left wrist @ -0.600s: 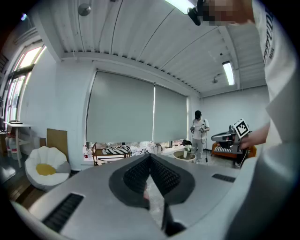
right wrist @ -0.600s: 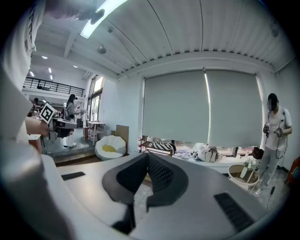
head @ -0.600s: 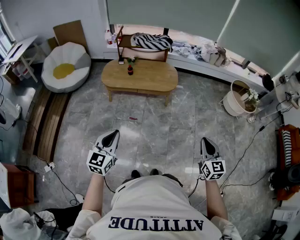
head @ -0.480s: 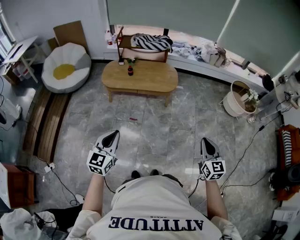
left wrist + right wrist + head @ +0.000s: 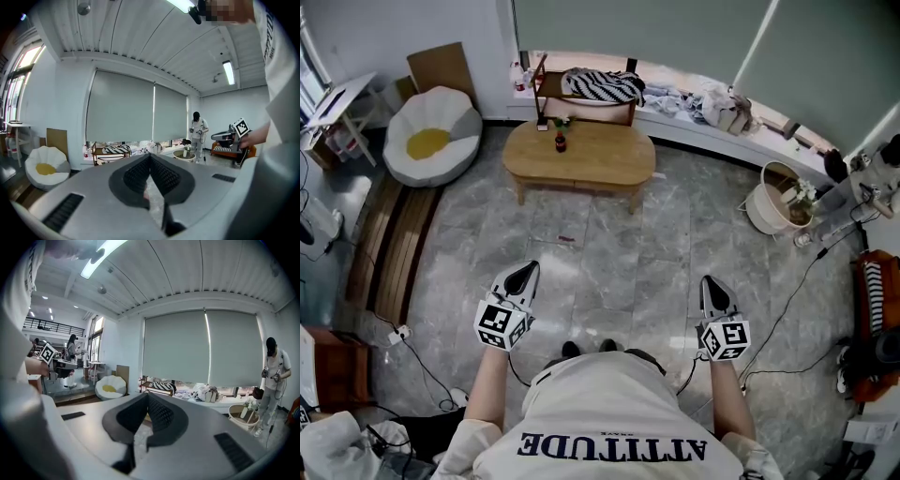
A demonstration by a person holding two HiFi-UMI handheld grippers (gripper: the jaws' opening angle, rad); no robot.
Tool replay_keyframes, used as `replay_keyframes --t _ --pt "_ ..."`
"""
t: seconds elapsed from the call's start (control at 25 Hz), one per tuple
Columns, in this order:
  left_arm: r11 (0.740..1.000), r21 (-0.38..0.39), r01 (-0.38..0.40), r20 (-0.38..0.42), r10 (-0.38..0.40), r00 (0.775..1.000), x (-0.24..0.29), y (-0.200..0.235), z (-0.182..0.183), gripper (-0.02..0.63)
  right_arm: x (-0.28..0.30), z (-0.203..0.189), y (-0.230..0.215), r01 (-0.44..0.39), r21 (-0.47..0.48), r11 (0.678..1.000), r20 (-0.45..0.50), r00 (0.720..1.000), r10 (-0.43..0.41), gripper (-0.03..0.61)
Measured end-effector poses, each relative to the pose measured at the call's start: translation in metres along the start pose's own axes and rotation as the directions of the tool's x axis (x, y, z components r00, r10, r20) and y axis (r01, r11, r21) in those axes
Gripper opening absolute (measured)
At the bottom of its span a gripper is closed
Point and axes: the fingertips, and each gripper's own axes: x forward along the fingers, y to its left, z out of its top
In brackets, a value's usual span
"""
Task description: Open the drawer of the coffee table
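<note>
The coffee table (image 5: pixel 579 152) stands at the far side of the room, well apart from the person. It is an oval wooden top on legs, with its long axis running left to right across the head view and one long side facing the person. Its drawer cannot be made out at this range. A dark bottle (image 5: pixel 561 141) stands on the top near the far edge. Behind the table is a wooden rack (image 5: pixel 546 89) carrying a striped cloth (image 5: pixel 602 83). An egg-shaped cushion (image 5: pixel 431 133) lies to its left and a basket (image 5: pixel 772 199) to its right. Bare grey floor tiles (image 5: pixel 619 253) lie between person and table, with only a small pink scrap (image 5: pixel 566 238) on them. The left gripper (image 5: pixel 526 270) and right gripper (image 5: pixel 711 283) are held ahead of the torso, near level, aimed towards the table. Both sets of jaws are closed together with nothing between them.
</note>
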Motion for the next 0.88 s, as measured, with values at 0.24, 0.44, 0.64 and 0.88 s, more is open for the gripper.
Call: replay_keyframes --t 0.24,0.44,0.64,0.88 --pt "1.0 -0.004 -0.009 -0.004 0.009 1.0 0.002 -0.007 -0.003 0.017 -0.001 -0.005 -0.009 0.005 0.001 1.0 -0.004 1.0 -0.005 0.018" --pt "1.0 -0.003 -0.024 -0.013 0.024 1.0 0.006 -0.017 -0.006 0.017 0.001 -0.011 -0.017 -0.011 -0.006 1.0 -0.006 1.0 0.011 0.018" --pt "0.999 -0.003 -0.046 -0.022 0.046 0.999 0.013 -0.031 -0.009 0.017 0.005 -0.014 -0.034 -0.023 0.0 1.0 0.001 1.0 0.023 0.018" --pt "0.997 -0.017 -0.08 -0.03 0.08 0.996 0.022 -0.045 -0.013 0.017 0.012 -0.017 -0.053 -0.048 -0.034 0.998 -0.021 0.999 0.047 0.018"
